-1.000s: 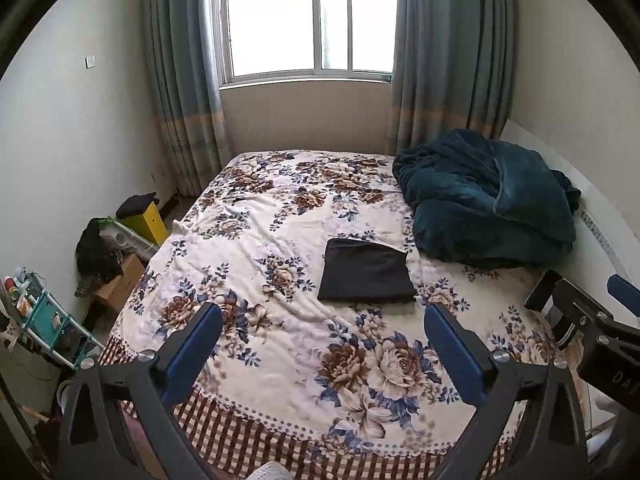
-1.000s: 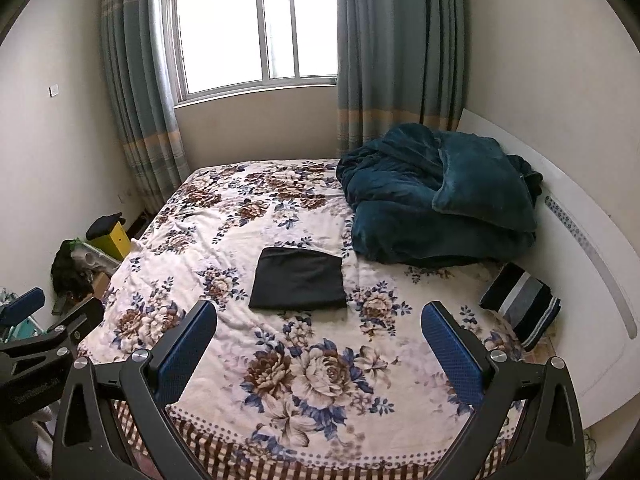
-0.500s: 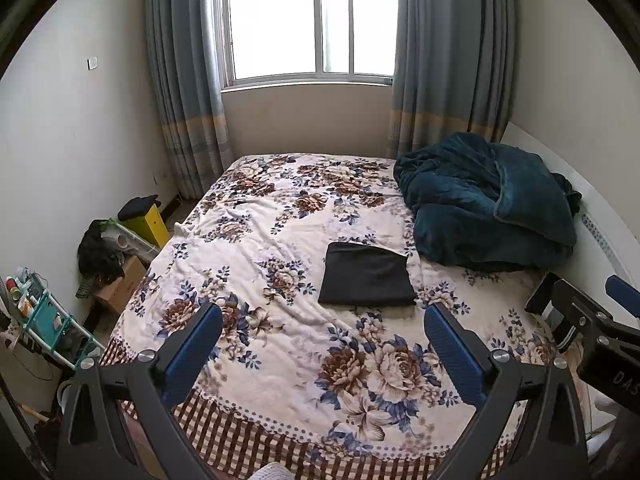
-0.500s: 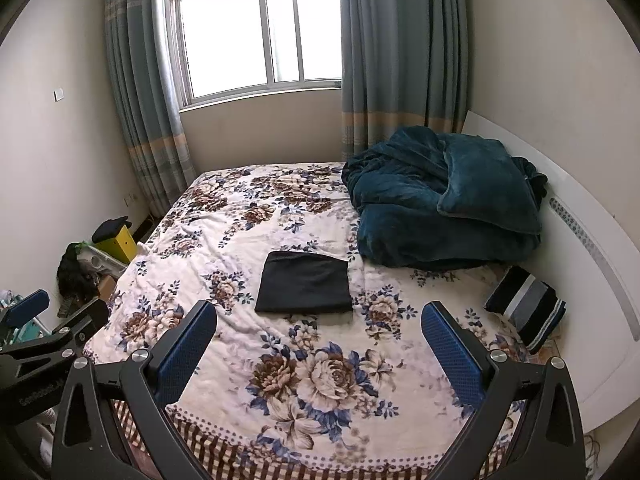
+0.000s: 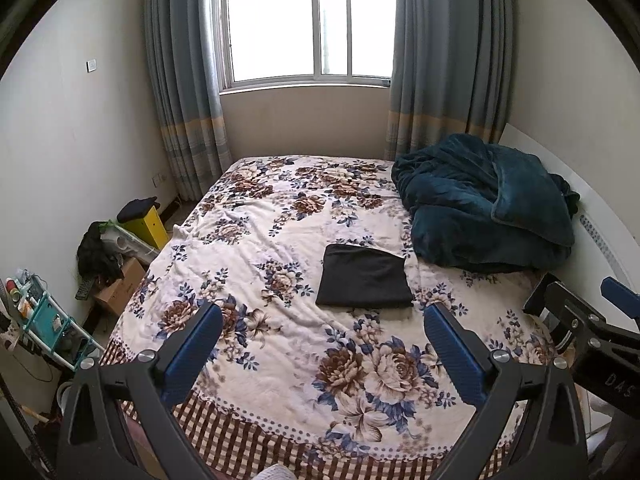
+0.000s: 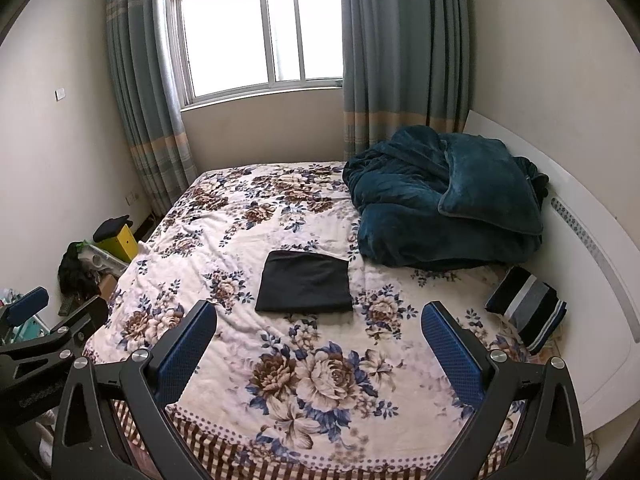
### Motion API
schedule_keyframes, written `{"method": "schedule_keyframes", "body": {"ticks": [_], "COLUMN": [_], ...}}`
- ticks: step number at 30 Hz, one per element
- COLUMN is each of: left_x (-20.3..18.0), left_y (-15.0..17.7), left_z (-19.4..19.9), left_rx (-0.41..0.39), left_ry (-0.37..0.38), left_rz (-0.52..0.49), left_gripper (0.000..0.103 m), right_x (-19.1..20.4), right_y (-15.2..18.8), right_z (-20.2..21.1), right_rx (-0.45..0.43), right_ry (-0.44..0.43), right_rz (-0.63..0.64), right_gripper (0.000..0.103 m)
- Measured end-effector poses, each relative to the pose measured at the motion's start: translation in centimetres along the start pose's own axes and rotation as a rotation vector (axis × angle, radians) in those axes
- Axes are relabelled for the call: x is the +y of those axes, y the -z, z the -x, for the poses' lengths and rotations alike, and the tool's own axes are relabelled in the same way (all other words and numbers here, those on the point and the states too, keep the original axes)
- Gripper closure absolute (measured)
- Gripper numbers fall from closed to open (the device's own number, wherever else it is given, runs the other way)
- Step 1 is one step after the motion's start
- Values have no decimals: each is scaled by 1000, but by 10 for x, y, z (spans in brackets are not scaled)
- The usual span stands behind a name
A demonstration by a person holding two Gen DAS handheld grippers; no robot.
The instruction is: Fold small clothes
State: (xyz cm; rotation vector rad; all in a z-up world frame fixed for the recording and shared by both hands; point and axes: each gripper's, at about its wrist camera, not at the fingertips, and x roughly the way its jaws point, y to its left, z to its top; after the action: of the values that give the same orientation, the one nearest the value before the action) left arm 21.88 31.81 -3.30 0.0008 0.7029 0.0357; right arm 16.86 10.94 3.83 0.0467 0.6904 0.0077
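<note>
On the floral-printed cream bedspread (image 5: 280, 344), near the middle of the bed, we find the black folded cloth rectangle (image 5: 365, 276) lying flat with squared edges; we judge it already folded and set down there for a clear working area around it. Our left gripper (image 5: 323, 348) hovers above the near edge of the bed, fingers wide apart and holding nothing. Our right gripper (image 6: 318, 346) hangs at the same height, fingers equally wide and empty; both sit well apart from the cloth. A crumpled dark teal plush blanket (image 5: 486, 212) is heaped against the white headboard (image 6: 592, 248), which frees the central surface. A striped black, grey and white folded garment (image 6: 526, 306) rests beside the headboard, probably placed aside as finished or awaiting work; we cannot tell which.
</note>
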Motion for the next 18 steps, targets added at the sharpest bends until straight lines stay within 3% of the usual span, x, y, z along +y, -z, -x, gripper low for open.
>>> {"method": "schedule_keyframes", "body": {"ticks": [18], "left_x": [-4], "left_y": [-2], "left_z": [8], "left_rx": [-6], "left_ry": [-21], "left_rz": [11], "left_gripper": [0], "right_x": [6], "right_y": [4], "right_z": [3], "right_rx": [1], "right_ry": [8], "right_rz": [-8], "right_gripper": [0]}}
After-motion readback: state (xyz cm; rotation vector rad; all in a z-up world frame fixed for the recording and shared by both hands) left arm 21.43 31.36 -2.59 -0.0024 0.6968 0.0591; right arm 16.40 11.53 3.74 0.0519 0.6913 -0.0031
